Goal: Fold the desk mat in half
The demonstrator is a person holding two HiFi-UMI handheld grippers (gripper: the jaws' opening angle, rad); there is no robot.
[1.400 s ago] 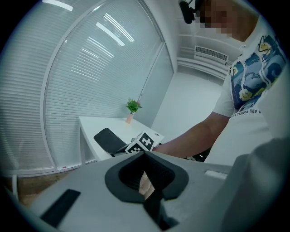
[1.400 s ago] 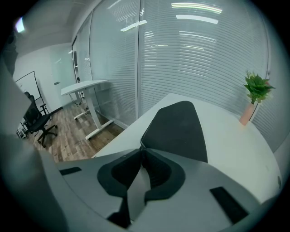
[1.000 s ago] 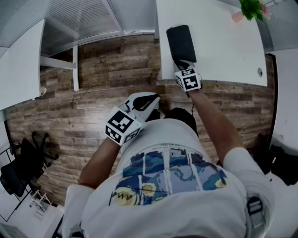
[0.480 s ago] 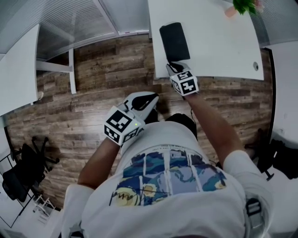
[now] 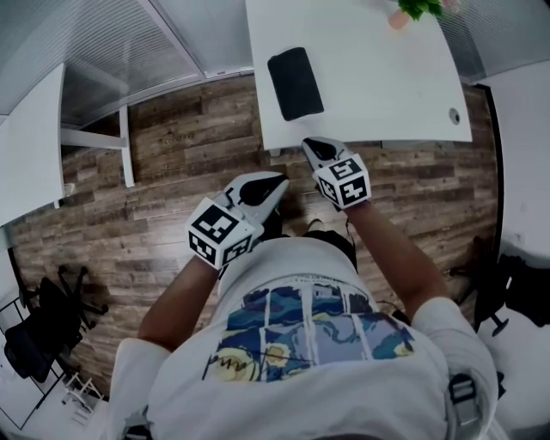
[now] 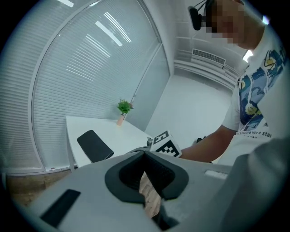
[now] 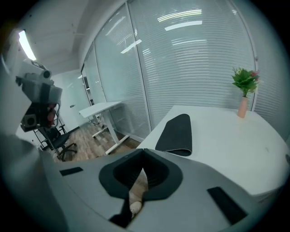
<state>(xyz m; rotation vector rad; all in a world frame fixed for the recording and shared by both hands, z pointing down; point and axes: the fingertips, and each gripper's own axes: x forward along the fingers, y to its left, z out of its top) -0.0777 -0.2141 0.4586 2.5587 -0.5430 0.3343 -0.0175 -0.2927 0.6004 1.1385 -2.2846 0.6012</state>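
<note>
The black desk mat [image 5: 295, 82] lies folded double on the white table [image 5: 387, 94], near its left front corner, with the rounded fold edge toward me [image 7: 176, 134]. My right gripper [image 5: 311, 144] hovers just off the table's front edge, apart from the mat. Its jaws have just been closing, with nothing between them, and now stand shut [image 7: 143, 153]. My left gripper [image 5: 273, 182] hangs over the wooden floor in front of my body, further from the table. Its jaws meet at the tips, empty [image 6: 144, 155]. The mat [image 6: 95, 146] shows beyond it.
A small potted plant [image 5: 412, 9] stands at the table's far edge, and a cable hole [image 5: 453, 116] sits near its right front. Another white desk [image 5: 30, 137] is at the left, and a black office chair [image 5: 43, 318] stands on the floor at lower left.
My right gripper has let go of the mat's near end and drawn back off the table edge toward me. The mat stays folded on the table. The left gripper has shifted slightly.
</note>
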